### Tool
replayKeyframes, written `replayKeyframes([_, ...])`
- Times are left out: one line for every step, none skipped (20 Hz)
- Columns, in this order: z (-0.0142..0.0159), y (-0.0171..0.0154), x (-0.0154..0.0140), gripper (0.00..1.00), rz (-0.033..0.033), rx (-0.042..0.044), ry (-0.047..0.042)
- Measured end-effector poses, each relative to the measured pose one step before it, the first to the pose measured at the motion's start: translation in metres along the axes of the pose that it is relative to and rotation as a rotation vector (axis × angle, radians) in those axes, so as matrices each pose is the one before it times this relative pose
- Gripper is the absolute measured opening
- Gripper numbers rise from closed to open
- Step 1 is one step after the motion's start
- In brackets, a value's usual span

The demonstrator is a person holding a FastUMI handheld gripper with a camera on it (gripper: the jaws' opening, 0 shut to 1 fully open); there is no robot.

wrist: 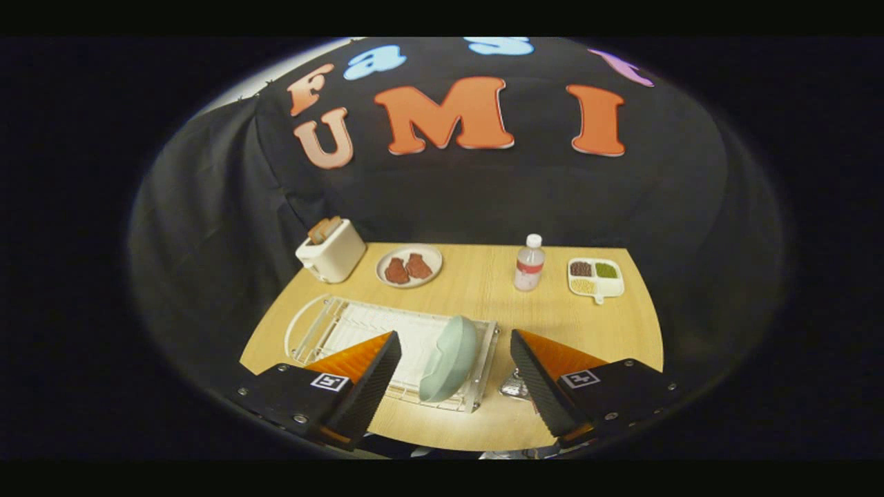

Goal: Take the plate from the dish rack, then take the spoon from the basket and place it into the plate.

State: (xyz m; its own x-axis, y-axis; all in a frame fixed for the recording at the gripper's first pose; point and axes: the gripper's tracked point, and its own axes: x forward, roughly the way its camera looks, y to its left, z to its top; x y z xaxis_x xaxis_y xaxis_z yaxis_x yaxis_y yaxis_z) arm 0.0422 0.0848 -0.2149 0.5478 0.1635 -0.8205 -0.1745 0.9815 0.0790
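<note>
The gripper (456, 376) hangs above the worktop (483, 290), fingers (376, 379) spread wide and pinching nothing. One pale green plate (450, 359) stands on edge in the one white dish rack (331, 321), between the fingers. Beyond them stand one toaster (331, 250), one plate of two meat pieces (409, 266), one water bottle (530, 263) and one sectioned tray (595, 277).

A black cloth wall (483, 200) closes the booth behind and to both sides, hanging in loose folds at the left, where a pale strip of the room (290, 69) shows above its top edge. In front of it stands a light wooden counter (476, 276) with visible grain, its far edge meeting the cloth. Light falls brightest on the near middle of the counter.
</note>
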Motion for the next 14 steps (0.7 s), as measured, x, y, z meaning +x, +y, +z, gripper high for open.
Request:
replayKeyframes([-0.00734,-0.00294,0.01166,0.94,-0.00876,-0.01117,0.05012])
replayKeyframes([-0.00366,-0.00074,0.01158,0.92,0.00025,-0.00672,0.03991])
replayKeyframes([-0.00570,0.00078,0.00989,0.90,-0.00517,0.00013,0.03260])
replayKeyframes([-0.00273,0.00123,0.01026,0.88,0.00136,0.00005,0.03051])
replayKeyframes([-0.00363,-0.00081,0.01070,0.88,-0.00525,-0.00015,0.03478])
replayKeyframes([-0.00168,-0.00009,0.01012,0.87,-0.00839,-0.00457,0.02955])
replayKeyframes([-0.00144,0.00067,0.00899,0.85,-0.01037,-0.00639,0.02427])
replayKeyframes([-0.00335,0.00218,0.01058,0.82,-0.01003,0.00139,0.03393])
replayKeyframes([-0.00644,0.00562,0.00899,0.80,-0.00002,0.00196,0.02929])
replayKeyframes([-0.00356,0.00593,0.00742,0.78,-0.00306,-0.00510,0.02225])
replayKeyframes([-0.00582,0.00496,0.00833,0.78,-0.00982,-0.01660,0.01811])
replayKeyframes([-0.00154,0.00179,0.00558,0.74,-0.01994,-0.02300,0.00891])
replayKeyframes([-0.00235,0.00207,0.00372,0.74,-0.01789,-0.02555,0.00688])
replayKeyframes([-0.00053,0.00166,0.00161,0.70,-0.01645,-0.01647,0.00961])
